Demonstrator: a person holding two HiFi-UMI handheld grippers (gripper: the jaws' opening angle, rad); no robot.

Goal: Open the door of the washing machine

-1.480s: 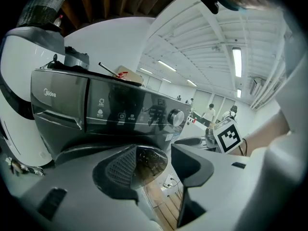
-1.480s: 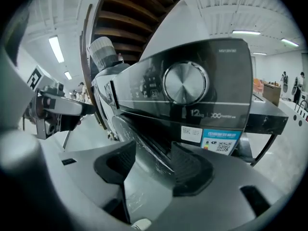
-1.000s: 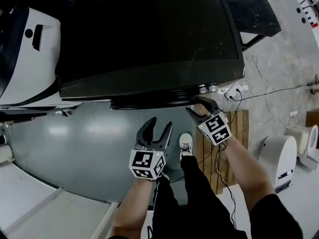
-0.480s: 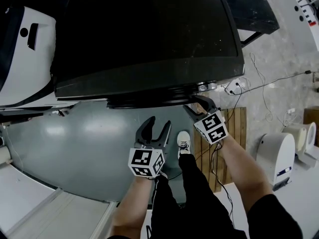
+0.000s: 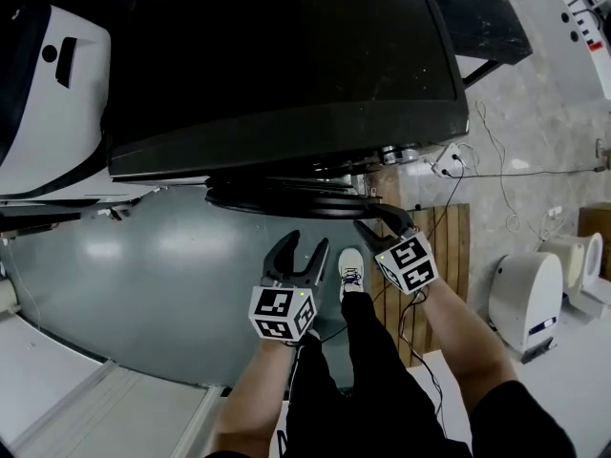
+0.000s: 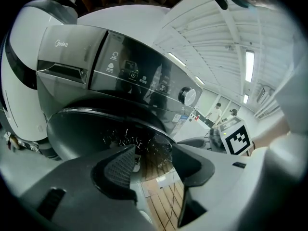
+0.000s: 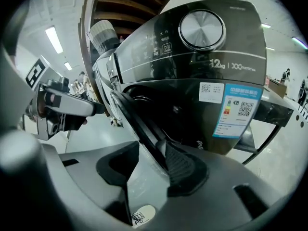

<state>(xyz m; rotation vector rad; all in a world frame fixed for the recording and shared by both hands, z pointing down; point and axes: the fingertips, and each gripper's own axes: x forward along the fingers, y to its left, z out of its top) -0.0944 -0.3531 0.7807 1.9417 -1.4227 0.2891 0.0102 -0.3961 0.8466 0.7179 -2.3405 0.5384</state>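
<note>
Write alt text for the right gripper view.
The right gripper is closing its jaws around the rim of the dark washing machine door, which stands slightly ajar. Above sit a silver dial and the glossy control panel; the left gripper shows at the left.

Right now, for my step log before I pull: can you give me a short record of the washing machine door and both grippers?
machine: dark front-loading washing machine
door: slightly ajar, rim standing off the machine's front
right gripper: jaws closing, door rim between them, not yet clamped
left gripper: open, empty, low in front of the door, apart from it
task stage: door not yet swung wide
</note>
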